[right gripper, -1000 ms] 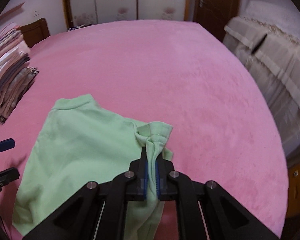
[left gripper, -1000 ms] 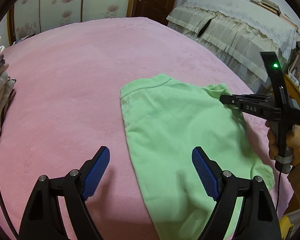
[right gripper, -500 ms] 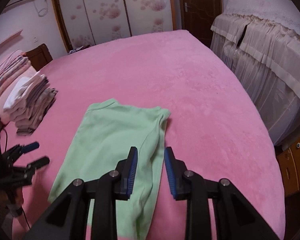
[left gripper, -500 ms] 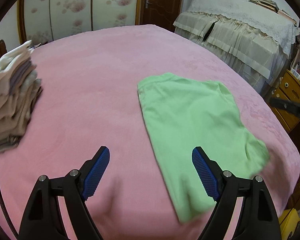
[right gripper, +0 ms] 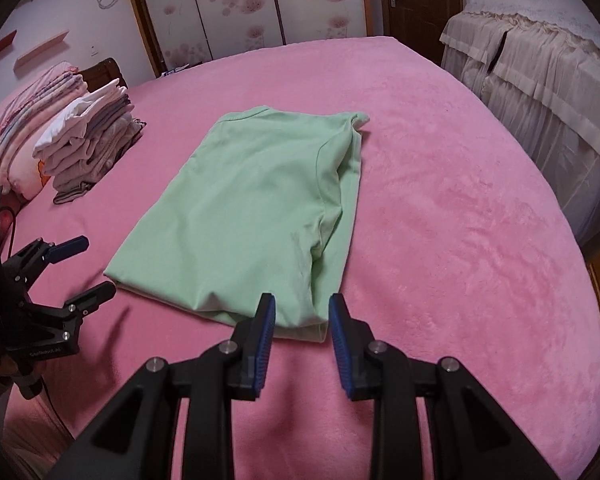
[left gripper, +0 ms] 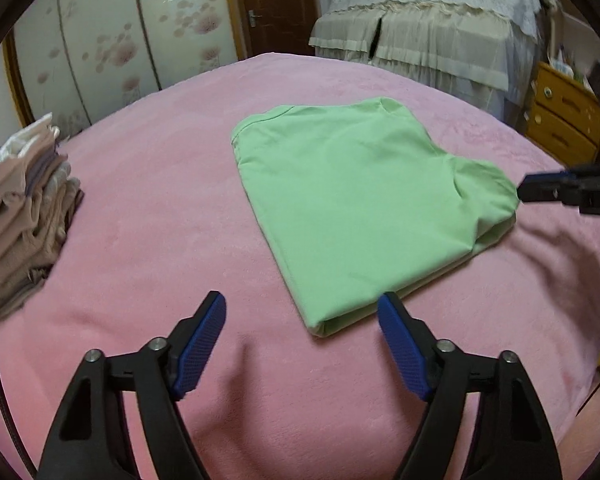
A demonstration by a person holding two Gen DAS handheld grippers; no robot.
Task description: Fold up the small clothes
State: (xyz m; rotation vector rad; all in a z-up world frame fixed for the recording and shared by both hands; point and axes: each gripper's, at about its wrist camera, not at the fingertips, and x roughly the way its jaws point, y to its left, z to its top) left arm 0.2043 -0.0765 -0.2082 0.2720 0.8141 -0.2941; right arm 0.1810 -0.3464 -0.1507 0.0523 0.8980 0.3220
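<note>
A light green garment lies partly folded on the pink bed cover, one side turned in over the body. My left gripper hovers over the near corner of the cloth; its jaws are closing, and the pads touch nothing. My right gripper stands open just short of the garment's near edge, holding nothing. In the right wrist view the left gripper shows at the left edge. The right gripper's fingertips reach in from the right of the left wrist view, beside the folded sleeve.
A stack of folded beige and white clothes sits at the bed's left, with striped pink bedding behind it. A covered bed and a wooden drawer unit stand beyond the right edge.
The right gripper let go of the bunched green sleeve and drew back toward the near edge. The left gripper also pulled back, and the garment now lies flat with its side folded in.
</note>
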